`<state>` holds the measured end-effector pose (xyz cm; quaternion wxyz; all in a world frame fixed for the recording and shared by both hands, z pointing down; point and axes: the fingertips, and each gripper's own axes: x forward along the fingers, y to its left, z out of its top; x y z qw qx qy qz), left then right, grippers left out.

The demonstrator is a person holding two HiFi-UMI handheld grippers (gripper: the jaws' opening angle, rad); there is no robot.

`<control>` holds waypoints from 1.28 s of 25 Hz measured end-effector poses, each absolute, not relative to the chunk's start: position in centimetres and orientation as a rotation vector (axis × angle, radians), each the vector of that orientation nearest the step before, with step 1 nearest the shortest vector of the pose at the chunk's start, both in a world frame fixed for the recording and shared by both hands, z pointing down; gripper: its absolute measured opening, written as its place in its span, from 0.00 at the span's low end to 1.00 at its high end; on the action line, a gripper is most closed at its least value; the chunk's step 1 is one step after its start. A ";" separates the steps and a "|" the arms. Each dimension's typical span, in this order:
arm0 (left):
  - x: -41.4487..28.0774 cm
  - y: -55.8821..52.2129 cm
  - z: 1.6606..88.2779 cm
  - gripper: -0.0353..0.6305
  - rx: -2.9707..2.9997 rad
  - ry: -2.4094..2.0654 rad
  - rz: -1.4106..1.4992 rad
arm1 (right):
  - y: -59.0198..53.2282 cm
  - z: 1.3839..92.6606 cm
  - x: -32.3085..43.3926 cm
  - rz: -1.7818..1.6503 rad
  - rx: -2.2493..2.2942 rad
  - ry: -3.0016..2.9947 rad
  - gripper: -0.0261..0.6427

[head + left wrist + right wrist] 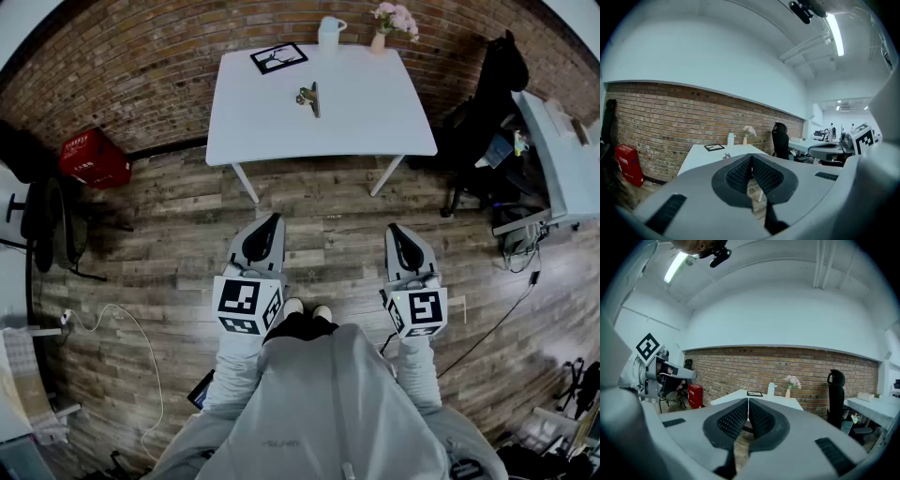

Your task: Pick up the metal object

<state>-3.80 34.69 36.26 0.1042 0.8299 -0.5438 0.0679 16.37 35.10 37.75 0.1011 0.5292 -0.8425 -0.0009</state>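
Left gripper (266, 228) and right gripper (401, 236) are hanging over the wood floor (169, 216), both claws pressing fully together on nothing. Metal object (309, 97) is lying mid white table (375, 127), well apart from both, near a picture frame (278, 57).

bright even light, fisheye-warped edges

Looks like a loft-style office to me: brick wall (141, 56), wood plank floor (319, 216), white counter (375, 112), black office chair (780, 138), more desks (553, 141), strip lights (833, 28) overhead.
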 end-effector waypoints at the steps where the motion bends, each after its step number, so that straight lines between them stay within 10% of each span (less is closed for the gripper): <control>1: -3.7 34.9 36.3 0.09 2.449 -1.606 0.199 | 35.3 37.6 16.5 -0.002 1.566 -2.502 0.07; 32: -8.1 14.5 36.7 0.09 2.426 -1.613 0.153 | 15.1 38.0 10.7 0.056 1.488 -2.578 0.08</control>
